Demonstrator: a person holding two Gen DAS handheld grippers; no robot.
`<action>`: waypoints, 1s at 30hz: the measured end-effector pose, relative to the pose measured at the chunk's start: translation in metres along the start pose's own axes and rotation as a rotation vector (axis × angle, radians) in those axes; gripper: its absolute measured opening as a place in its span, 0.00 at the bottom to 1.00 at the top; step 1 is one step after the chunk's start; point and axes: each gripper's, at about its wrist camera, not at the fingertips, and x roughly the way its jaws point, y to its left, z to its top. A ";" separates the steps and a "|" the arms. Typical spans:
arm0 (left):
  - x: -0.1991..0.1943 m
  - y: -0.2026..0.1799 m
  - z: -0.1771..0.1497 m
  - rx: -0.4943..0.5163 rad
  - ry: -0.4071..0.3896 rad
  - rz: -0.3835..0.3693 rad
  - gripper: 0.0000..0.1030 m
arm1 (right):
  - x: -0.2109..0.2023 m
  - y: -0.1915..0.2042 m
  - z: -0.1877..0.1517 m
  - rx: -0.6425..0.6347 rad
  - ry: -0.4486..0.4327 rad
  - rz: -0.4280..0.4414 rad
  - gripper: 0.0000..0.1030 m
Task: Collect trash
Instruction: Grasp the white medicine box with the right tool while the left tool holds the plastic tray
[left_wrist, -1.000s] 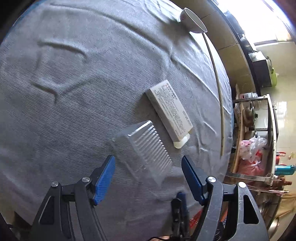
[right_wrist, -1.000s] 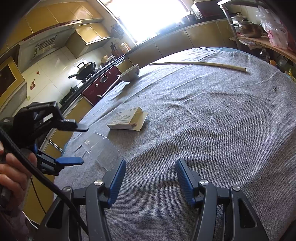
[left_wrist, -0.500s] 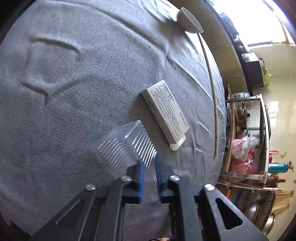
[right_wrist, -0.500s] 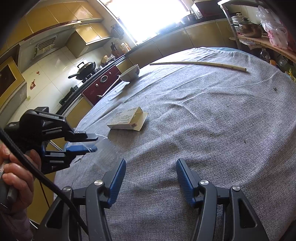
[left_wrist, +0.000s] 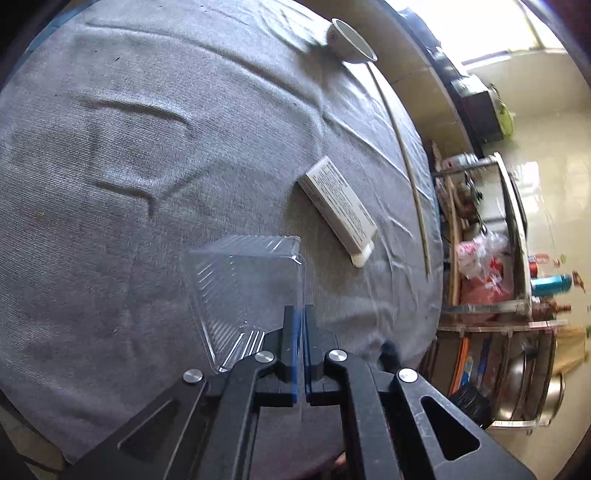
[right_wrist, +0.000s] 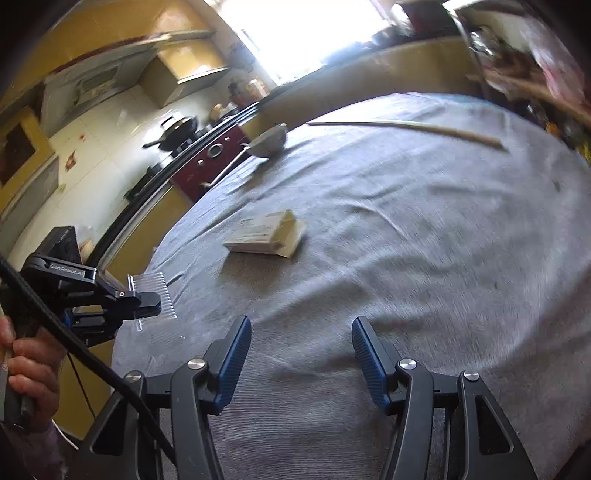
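My left gripper (left_wrist: 299, 314) is shut on the edge of a clear ribbed plastic tray (left_wrist: 243, 284) and holds it above the grey tablecloth (left_wrist: 147, 147). The right wrist view shows the left gripper (right_wrist: 147, 301) with the tray (right_wrist: 159, 295) at the table's left edge. A white printed carton box (left_wrist: 338, 205) lies on the cloth beyond the tray; it also shows in the right wrist view (right_wrist: 264, 238). My right gripper (right_wrist: 301, 334) is open and empty, low over the cloth in front of the box.
A white bowl (left_wrist: 351, 40) stands at the far edge of the table, with a long thin stick (left_wrist: 402, 155) lying near the right edge. Shelves with bags and pots (left_wrist: 487, 266) stand beyond the table. A kitchen counter and stove (right_wrist: 207, 147) lie behind.
My left gripper closed on the clear tray and lifted it off the cloth. The right gripper view shifted slightly and is blurred by motion; it stays open.
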 end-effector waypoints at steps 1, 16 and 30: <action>-0.002 0.001 -0.002 0.019 0.014 -0.007 0.02 | -0.002 0.006 0.006 -0.029 -0.006 0.007 0.59; -0.033 0.014 -0.030 0.219 0.060 0.062 0.02 | 0.114 0.051 0.118 -0.376 0.269 0.026 0.68; -0.044 -0.008 -0.046 0.480 -0.165 0.341 0.02 | 0.166 0.071 0.085 -0.570 0.374 -0.109 0.67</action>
